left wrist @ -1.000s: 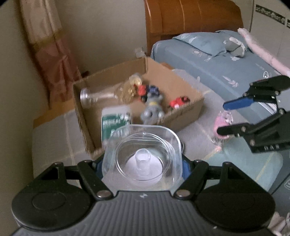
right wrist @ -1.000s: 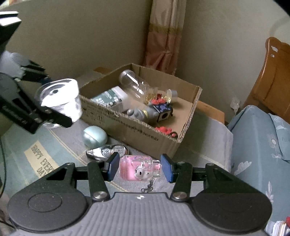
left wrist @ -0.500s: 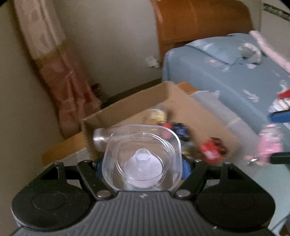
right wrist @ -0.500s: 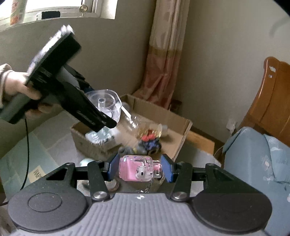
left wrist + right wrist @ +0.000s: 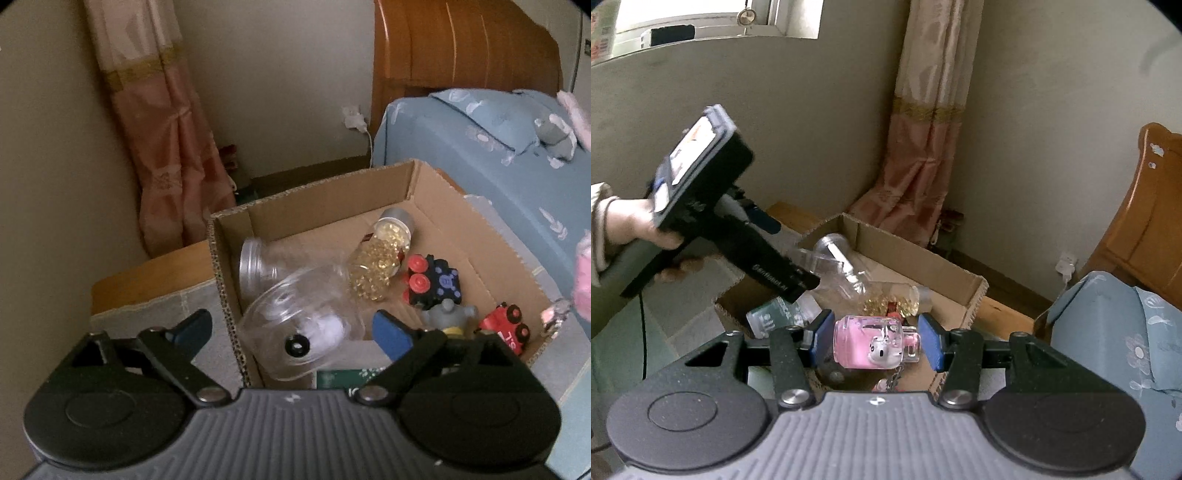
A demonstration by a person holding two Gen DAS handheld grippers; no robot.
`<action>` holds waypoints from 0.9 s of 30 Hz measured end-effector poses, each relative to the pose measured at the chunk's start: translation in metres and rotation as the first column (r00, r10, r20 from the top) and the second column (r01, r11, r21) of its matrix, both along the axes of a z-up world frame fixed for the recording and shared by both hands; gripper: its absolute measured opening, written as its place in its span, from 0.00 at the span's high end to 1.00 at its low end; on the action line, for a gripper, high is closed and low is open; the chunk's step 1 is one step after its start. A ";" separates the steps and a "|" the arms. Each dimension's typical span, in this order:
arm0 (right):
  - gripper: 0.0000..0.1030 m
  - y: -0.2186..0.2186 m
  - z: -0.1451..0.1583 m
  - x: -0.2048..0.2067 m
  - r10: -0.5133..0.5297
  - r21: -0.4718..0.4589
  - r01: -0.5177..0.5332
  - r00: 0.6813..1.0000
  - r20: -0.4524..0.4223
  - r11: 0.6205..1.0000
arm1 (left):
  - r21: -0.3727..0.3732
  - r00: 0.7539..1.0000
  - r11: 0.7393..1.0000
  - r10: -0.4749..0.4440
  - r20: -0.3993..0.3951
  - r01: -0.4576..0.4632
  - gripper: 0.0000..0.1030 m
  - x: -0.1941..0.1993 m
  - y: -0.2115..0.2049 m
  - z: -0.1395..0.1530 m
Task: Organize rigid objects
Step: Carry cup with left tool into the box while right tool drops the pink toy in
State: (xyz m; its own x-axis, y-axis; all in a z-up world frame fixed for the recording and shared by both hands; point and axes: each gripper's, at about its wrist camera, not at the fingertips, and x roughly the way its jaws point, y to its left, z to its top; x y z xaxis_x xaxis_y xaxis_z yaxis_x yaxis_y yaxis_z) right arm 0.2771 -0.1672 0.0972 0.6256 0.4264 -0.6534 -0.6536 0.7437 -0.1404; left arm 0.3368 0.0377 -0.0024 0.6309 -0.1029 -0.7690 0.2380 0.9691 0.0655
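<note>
One cardboard box (image 5: 325, 192). Inside it: two clear containers (image 5: 303, 328), one bottle of gold beads (image 5: 380, 266), two red toy vehicles (image 5: 506, 325), one grey figure (image 5: 448, 314). One pink keychain bottle (image 5: 871, 343).

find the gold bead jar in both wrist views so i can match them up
Left wrist: the gold bead jar lies on its side inside the cardboard box, right of centre, silver cap toward the far wall.
Right wrist: the same jar shows just above the pink bottle, partly hidden.
Shared landmark: the pink curtain behind the box.
</note>
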 end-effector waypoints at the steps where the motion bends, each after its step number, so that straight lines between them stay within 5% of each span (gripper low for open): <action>1: 0.46 0.004 0.000 0.004 -0.001 0.002 0.001 1.000 -0.008 1.000 | -0.008 1.000 1.000 0.001 0.003 -0.001 0.09 -0.002 0.002 0.001; 15: 0.46 0.062 0.010 0.068 -0.002 0.014 0.003 1.000 -0.027 1.000 | -0.044 0.997 0.998 -0.042 0.059 0.044 0.06 -0.058 0.028 0.007; 24: 0.46 0.104 -0.020 0.130 -0.077 -0.048 0.073 0.993 -0.087 0.996 | -0.036 0.994 0.998 -0.057 0.093 0.061 0.06 -0.075 0.038 0.006; 27: 0.38 0.104 -0.028 0.138 -0.097 -0.049 0.092 0.989 -0.108 0.995 | -0.047 0.995 0.998 -0.047 0.087 0.051 0.05 -0.076 0.045 0.004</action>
